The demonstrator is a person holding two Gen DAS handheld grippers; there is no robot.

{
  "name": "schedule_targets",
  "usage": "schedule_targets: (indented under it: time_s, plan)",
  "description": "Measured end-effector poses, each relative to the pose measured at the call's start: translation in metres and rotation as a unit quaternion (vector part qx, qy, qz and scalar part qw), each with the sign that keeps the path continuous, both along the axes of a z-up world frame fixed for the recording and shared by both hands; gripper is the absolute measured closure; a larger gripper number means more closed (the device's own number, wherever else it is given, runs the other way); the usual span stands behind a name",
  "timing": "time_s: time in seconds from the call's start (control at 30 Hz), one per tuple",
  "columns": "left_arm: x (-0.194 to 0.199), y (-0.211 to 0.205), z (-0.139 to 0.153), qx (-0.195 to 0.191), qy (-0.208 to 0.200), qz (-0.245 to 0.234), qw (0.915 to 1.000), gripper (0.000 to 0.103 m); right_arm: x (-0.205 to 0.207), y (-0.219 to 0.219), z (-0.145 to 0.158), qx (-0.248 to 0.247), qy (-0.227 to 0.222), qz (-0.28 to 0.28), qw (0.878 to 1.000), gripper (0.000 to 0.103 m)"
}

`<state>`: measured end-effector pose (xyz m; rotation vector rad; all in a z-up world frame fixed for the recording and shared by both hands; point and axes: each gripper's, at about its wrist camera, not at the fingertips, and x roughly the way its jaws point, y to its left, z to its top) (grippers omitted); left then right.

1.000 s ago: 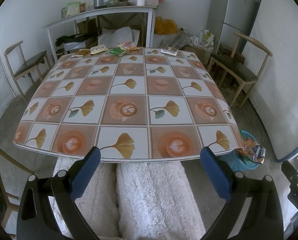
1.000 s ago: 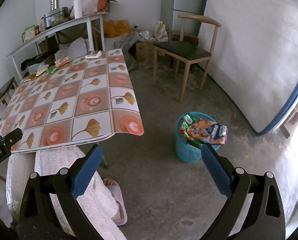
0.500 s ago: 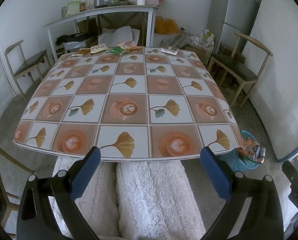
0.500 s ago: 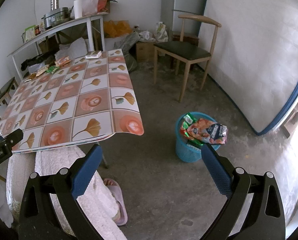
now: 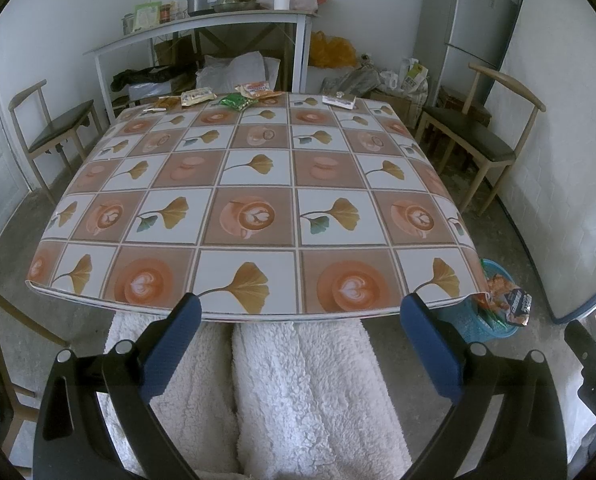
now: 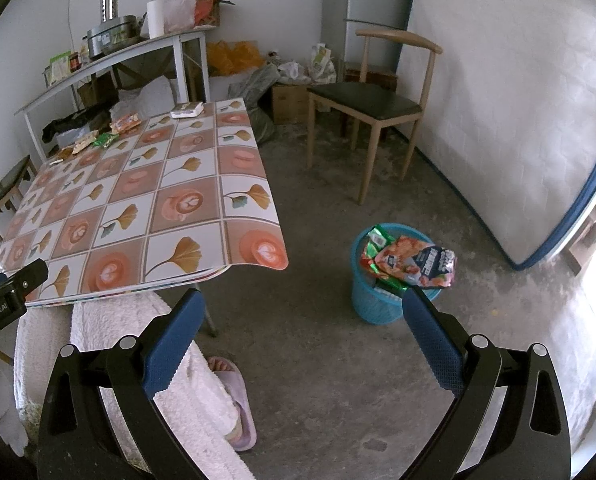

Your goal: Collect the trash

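Several snack wrappers lie along the far edge of the patterned table (image 5: 257,168): a green packet (image 5: 237,101), an orange-white one (image 5: 257,89), a yellow-white one (image 5: 196,96), and a white box (image 5: 339,100). My left gripper (image 5: 298,308) stands open and empty at the near table edge, far from them. A blue bin (image 6: 386,280) on the floor right of the table is stuffed with wrappers, a large orange bag (image 6: 414,262) on top. My right gripper (image 6: 304,304) hangs open and empty above the floor, the bin just beyond its right finger.
Wooden chairs stand at the right (image 6: 378,104) and the left (image 5: 53,128) of the table. A white shelf table (image 5: 201,28) with pots stands behind. A mattress (image 6: 518,120) leans on the right wall. A person's white fleecy legs (image 5: 298,392) and a slippered foot (image 6: 233,400) are below.
Both views are almost steady; the left gripper has crept slightly toward the table. Both grippers stay open and empty.
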<state>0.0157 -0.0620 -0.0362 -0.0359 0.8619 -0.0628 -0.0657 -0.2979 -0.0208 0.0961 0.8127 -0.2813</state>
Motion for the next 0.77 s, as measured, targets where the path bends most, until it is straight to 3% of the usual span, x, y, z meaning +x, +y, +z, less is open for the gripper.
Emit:
schedule_targets:
  time_s: [0.77]
  plan:
    - [-0.0014,0.0010,0.0008,0.005,-0.005,0.003,1.0000,0.006,0.0031,0.0047,0.0017,0.001,-0.002,0.001,1.000,0.008]
